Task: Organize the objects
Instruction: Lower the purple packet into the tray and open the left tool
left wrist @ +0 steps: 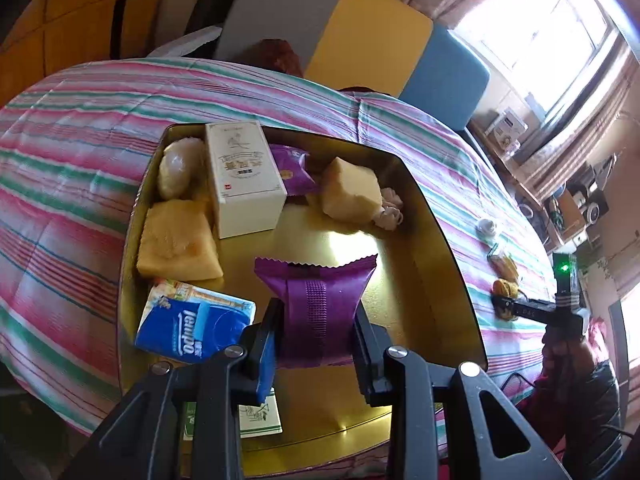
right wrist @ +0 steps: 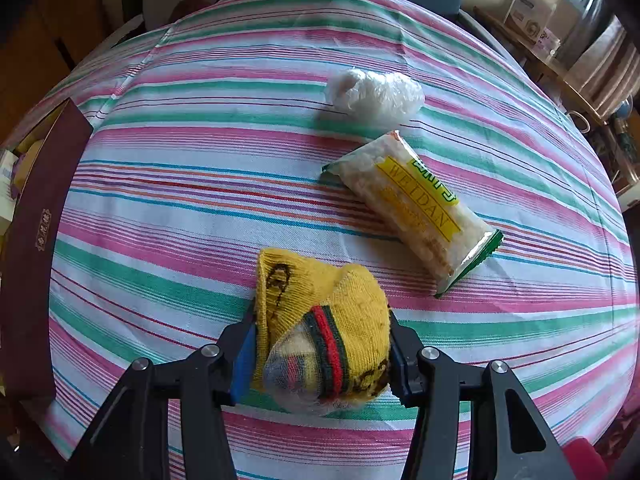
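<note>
A gold-lined box (left wrist: 448, 240) was seen on a counter covered with a striped cloth (left wrist: 80, 152). Along its left wall a tissue pack (left wrist: 192, 328) and a yellow sponge (left wrist: 176, 240) were laid, with a white carton (left wrist: 244, 176) towards the far edge. Above the bare middle of its floor, a purple snack packet (left wrist: 320, 300) was pinched between the jaws of the left gripper (left wrist: 316, 348). A clean release would probably be helped by lowering the packet onto that bare patch, clear of the tissue pack, before the jaws are spread. Further right, near the counter's front edge, a yellow sock bundle (right wrist: 324, 320) was clamped by the right gripper (right wrist: 320, 360), resting on the cloth. Beyond it, a rice-snack bag (right wrist: 416, 208) and a clear wrapped bundle (right wrist: 376, 96) were left unpacked.
</note>
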`<state>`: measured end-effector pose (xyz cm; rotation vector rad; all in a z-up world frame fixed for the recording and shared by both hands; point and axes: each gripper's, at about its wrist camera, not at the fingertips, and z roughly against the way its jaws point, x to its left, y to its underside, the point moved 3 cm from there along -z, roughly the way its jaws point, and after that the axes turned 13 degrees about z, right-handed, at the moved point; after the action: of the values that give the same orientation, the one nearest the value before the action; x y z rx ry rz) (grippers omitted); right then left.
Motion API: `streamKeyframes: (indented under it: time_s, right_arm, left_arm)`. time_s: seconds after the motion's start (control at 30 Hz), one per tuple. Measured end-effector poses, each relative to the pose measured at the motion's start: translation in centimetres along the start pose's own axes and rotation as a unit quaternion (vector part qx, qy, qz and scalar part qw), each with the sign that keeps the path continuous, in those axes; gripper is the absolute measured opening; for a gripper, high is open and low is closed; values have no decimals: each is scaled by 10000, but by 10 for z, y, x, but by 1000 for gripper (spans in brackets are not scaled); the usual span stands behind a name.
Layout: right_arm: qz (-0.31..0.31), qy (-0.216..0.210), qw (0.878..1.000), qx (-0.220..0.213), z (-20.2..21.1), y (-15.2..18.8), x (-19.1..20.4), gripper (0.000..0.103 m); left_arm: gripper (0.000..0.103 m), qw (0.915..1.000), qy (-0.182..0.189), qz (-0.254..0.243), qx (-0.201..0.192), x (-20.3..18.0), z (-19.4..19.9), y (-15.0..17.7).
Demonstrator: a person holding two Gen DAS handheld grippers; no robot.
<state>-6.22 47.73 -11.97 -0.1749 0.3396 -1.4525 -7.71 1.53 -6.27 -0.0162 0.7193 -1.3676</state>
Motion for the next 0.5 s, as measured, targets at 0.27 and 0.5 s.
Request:
streamKeyframes:
  time_s: [0.27, 0.5]
  right_arm:
    - [7, 21, 10000, 2, 3, 0, 4, 54]
    - [-6, 17, 10000, 3, 4, 1, 5, 55]
  left_arm:
    - [32, 9982, -578, -122, 45, -4, -37, -24]
    - [35, 9911, -1315, -202, 66, 11, -63, -38]
